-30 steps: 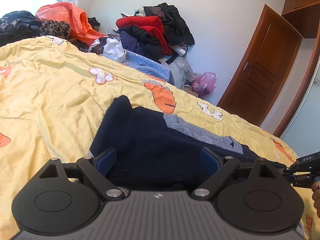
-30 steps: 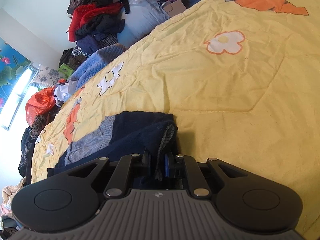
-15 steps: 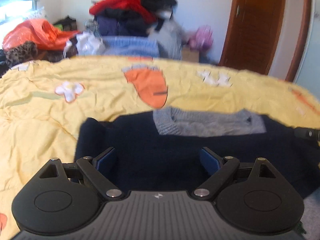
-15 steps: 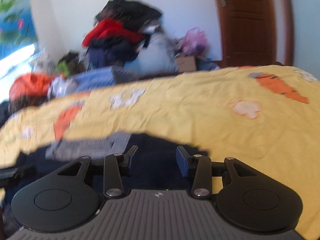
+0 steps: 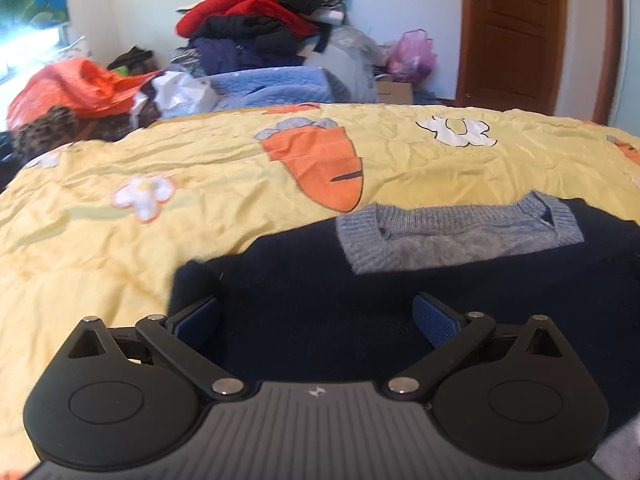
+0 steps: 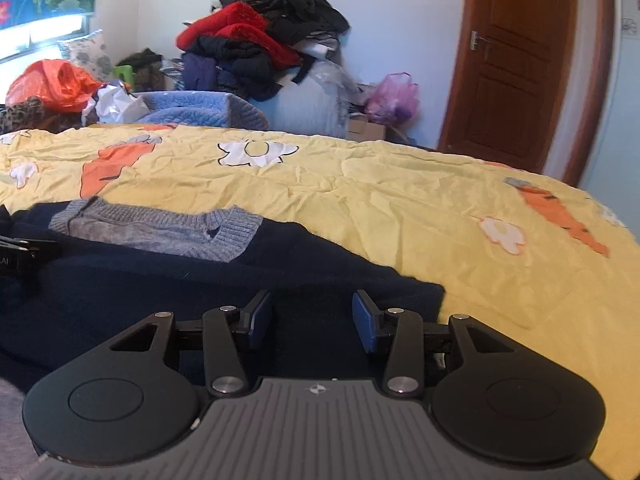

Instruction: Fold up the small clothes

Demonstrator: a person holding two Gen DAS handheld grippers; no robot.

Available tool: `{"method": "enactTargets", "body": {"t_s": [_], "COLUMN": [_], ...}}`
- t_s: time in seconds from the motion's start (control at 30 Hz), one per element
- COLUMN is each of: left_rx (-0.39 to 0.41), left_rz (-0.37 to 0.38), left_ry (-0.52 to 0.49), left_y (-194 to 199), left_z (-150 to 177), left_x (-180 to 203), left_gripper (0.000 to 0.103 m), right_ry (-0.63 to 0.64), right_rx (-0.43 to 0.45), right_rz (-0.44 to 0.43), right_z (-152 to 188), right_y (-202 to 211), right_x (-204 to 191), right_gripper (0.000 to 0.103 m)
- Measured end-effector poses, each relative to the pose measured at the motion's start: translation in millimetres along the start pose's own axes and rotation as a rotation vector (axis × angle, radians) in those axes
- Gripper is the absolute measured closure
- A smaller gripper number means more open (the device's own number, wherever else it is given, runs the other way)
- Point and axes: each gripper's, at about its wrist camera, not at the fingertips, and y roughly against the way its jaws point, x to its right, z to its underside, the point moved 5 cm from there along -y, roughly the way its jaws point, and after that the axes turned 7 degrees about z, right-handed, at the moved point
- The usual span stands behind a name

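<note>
1. Fingers first: the left gripper point(image 5: 316, 320) has its fingers spread wide and opening, with nothing pinched. The right gripper point(image 6: 312, 318) is opening too, its fingers part way apart and gripping nothing.
2. Just past both grippers lies one dark blue sweater point(image 5: 360, 292) with a grey collar point(image 5: 460, 236), flat on the yellow bed cover point(image 5: 120, 240).
3. To fold well, I think each gripper should pinch a near edge, lift both sides together, and lay them evenly over the far part.
4. Count: two grippers, one sweater, one bed cover.
5. Far off: one clothes pile point(image 6: 260, 48) and one brown door point(image 6: 516, 60).
</note>
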Motion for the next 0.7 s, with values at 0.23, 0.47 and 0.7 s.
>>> {"method": "enactTargets", "body": {"t_s": [0.23,0.47,0.7], "left_rx": [-0.046,-0.034,0.108], "left_rz": [0.181,0.201,0.321], "left_ry": [-0.118,-0.099,0.053], "left_y": [38.5,34.8,151.9], "left_z": [46.8,47.1,74.0], "left_x": [35.7,27.2,-26.0], "left_gripper": [0.000,0.000,0.000], "right_ry": [-0.038,0.039,-0.126], "right_rx": [-0.057,-0.037,-0.099], "right_rz": [-0.188,-0.138,-0.295], "right_z": [28.6,46.0,59.2], "right_y": [46.7,41.5,114.6], "right_x": [-23.9,-34.1,-3.0], "right_gripper": [0.033,0.025,0.022]}}
